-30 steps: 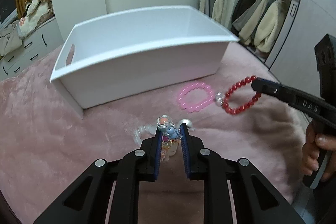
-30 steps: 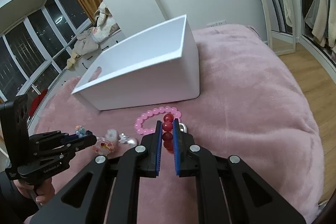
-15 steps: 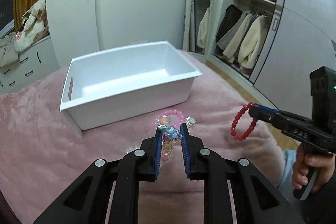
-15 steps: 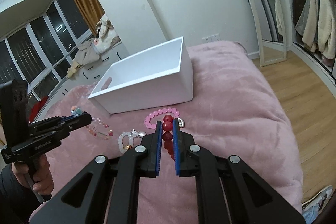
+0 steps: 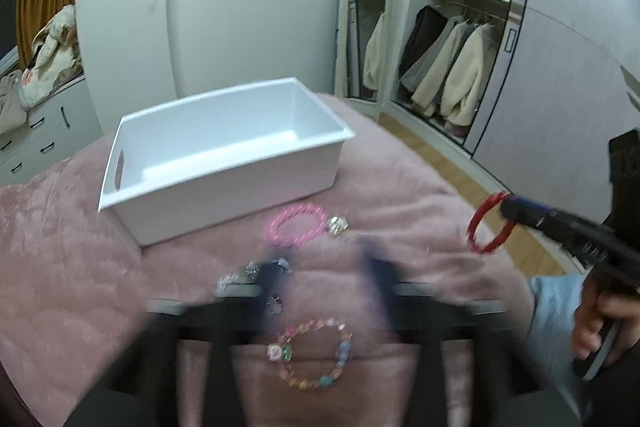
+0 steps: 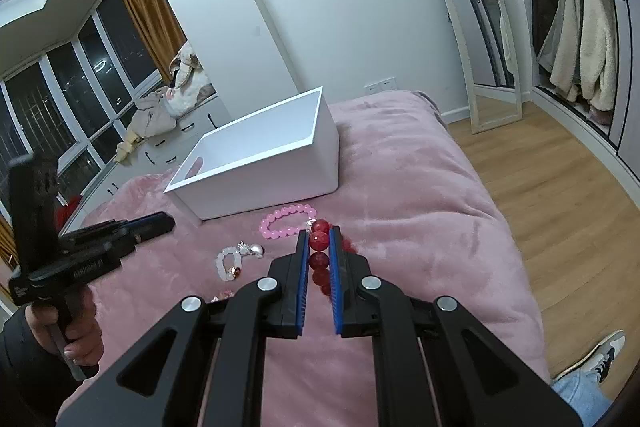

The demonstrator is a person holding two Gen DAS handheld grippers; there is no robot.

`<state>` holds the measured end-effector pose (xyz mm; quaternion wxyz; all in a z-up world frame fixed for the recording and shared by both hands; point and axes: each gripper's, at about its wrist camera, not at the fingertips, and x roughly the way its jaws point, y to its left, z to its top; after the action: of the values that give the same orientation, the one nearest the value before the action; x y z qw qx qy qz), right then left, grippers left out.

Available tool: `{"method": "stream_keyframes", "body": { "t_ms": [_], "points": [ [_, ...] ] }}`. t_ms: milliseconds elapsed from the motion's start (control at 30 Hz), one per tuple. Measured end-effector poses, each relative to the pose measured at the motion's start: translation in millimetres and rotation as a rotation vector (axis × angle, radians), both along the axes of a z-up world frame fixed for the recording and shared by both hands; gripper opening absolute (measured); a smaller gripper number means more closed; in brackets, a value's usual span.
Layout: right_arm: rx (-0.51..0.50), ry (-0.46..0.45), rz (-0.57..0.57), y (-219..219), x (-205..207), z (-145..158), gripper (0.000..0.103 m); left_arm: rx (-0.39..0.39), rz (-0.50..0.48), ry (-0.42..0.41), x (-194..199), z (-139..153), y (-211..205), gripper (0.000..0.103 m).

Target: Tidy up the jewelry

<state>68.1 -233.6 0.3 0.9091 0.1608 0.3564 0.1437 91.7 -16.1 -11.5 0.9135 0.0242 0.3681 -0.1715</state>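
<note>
Red bead bracelet pinched between the blue pads of the right gripper, jaws narrow, clamped on one bead with more beads hanging below between the fingers. From the left wrist view the same bracelet hangs as a blurred red loop off the gripper tip, held in the air off the right edge of the pink blanket, loop plane roughly upright. Right hand grips the handle low at the frame edge. Left gripper heavily motion-blurred in its own view, fingers spread wide, nothing between them; in the right wrist view it sits at far left, pointing toward the white bin, left hand wrapped round its handle. Multicolour bead bracelet lies flat on the blanket, between and just behind the left gripper's fingers, apart from them. Pink bead bracelet lies flat just before the bin's near wall. White bracelet with silver charms lies nearer, left of the right gripper's tips.
</note>
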Motion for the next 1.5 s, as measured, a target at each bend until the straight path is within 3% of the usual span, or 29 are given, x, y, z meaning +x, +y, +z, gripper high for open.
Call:
{"method": "stream_keyframes", "body": {
  "t_ms": [67, 167, 267, 400, 500, 633, 700, 767, 800, 833, 900, 967, 1033, 1067, 1367, 1500],
  "points": [
    [0.002, 0.022, -0.010, -3, 0, -5, 0.010, 0.022, -0.013, 0.024, -5, -15, 1, 0.079],
    [0.004, 0.033, -0.002, -1, -1, -9, 0.010, 0.078, -0.022, 0.134, -7, -56, 2, 0.079],
    [-0.011, 0.035, 0.020, 8, 1, -13, 0.010, 0.080, -0.020, 0.218, -7, -91, 5, 0.071],
    [-0.029, 0.052, 0.031, 18, 4, -19, 0.010, 0.045, -0.015, 0.280, -3, -112, 5, 0.016],
    [-0.028, 0.060, 0.041, 25, 10, -16, 0.010, 0.026, -0.003, 0.247, 1, -100, 7, 0.007],
    [-0.037, 0.018, 0.066, 39, 18, -3, 0.010, -0.038, -0.012, 0.187, 2, -80, 14, 0.006],
    [-0.036, 0.007, 0.068, 45, 22, 1, 0.010, -0.029, -0.024, 0.189, 5, -81, 15, 0.007],
    [-0.040, 0.016, 0.080, 52, 25, 2, 0.010, -0.025, -0.049, 0.242, 7, -92, 13, 0.033],
    [-0.045, 0.018, 0.082, 55, 26, 3, 0.010, -0.034, -0.059, 0.252, 5, -97, 13, 0.069],
    [-0.051, 0.021, 0.084, 57, 28, 3, 0.010, -0.033, -0.061, 0.240, 2, -98, 12, 0.082],
    [-0.062, 0.024, 0.088, 62, 32, 1, 0.010, -0.001, -0.059, 0.220, -2, -103, 8, 0.082],
    [-0.057, 0.034, 0.090, 66, 37, -5, 0.010, 0.025, -0.040, 0.219, 0, -112, 8, 0.070],
    [-0.057, 0.049, 0.093, 70, 41, -11, 0.010, 0.000, -0.056, 0.266, 7, -123, 8, 0.038],
    [-0.061, 0.058, 0.098, 74, 45, -14, 0.010, 0.001, -0.052, 0.266, 9, -123, 10, 0.028],
    [-0.050, 0.012, 0.119, 90, 66, 3, 0.010, -0.074, -0.038, 0.198, 22, -87, 27, 0.028],
    [-0.048, -0.017, 0.130, 95, 75, 16, 0.010, -0.086, -0.050, 0.134, 23, -55, 27, 0.028]
  ]
}}
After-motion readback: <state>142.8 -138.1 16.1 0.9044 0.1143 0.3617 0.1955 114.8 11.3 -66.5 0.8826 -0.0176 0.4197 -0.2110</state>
